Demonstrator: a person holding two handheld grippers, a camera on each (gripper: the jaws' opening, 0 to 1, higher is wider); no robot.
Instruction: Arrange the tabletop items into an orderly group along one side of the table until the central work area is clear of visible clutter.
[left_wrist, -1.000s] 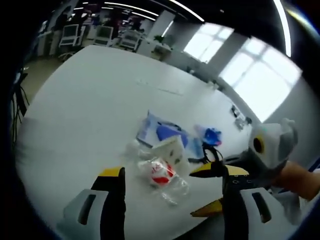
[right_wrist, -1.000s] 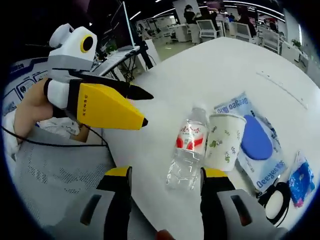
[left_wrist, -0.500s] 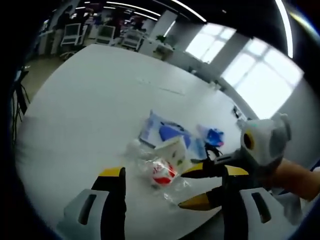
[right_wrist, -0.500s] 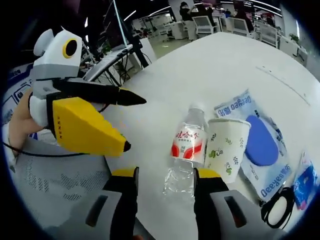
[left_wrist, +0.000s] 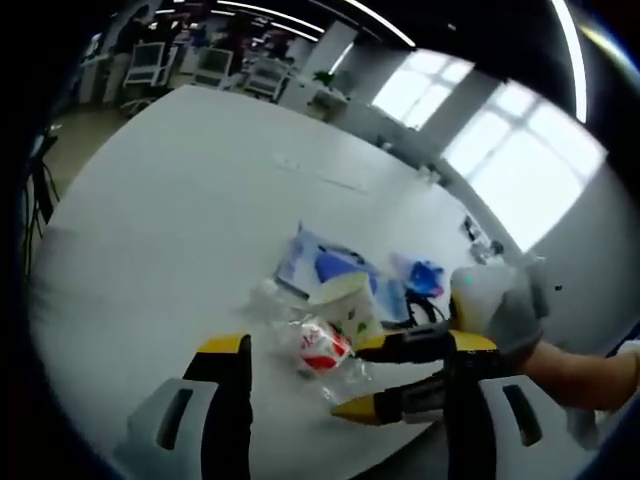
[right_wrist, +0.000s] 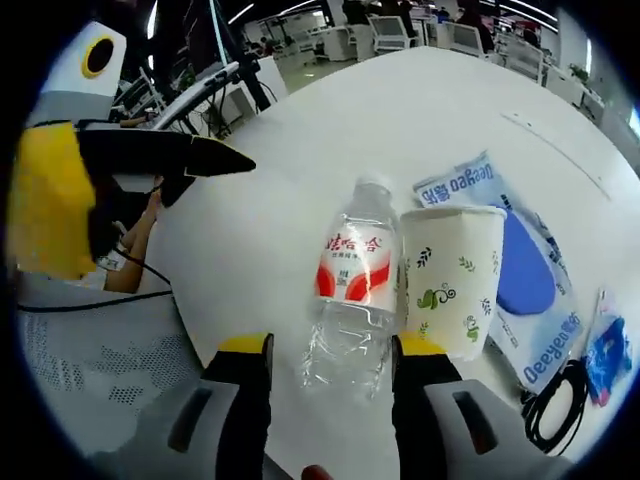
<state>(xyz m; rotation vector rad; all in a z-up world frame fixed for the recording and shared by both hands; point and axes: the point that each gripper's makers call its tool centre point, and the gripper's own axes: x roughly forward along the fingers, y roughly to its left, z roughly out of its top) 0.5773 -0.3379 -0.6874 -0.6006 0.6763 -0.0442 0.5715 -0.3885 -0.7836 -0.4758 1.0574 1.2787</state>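
Note:
A clear water bottle (right_wrist: 350, 290) with a red label lies on the white table (right_wrist: 300, 130). Its base sits between the jaws of my right gripper (right_wrist: 332, 345), which stands open astride it. A paper cup (right_wrist: 450, 275) lies on its side against the bottle's right flank. In the left gripper view the bottle (left_wrist: 322, 348) and cup (left_wrist: 345, 300) lie ahead of my left gripper (left_wrist: 347, 345), which is open and holds nothing. The right gripper (left_wrist: 350, 378) reaches in from the right to the bottle's base. The left gripper (right_wrist: 150, 190) hangs at the left, off the table edge.
Beyond the cup lie a blue-and-white pouch (right_wrist: 520, 270), a small blue packet (right_wrist: 605, 355) and a coiled black cable (right_wrist: 560, 395). The table's near edge (right_wrist: 190, 300) runs by my jaws. Office desks and chairs stand far behind, with a person's hand (left_wrist: 585, 360) on the right gripper.
My right gripper has moved forward, so the bottle's base now lies between its jaws. In the left gripper view it has dropped lower and closer to the bottle.

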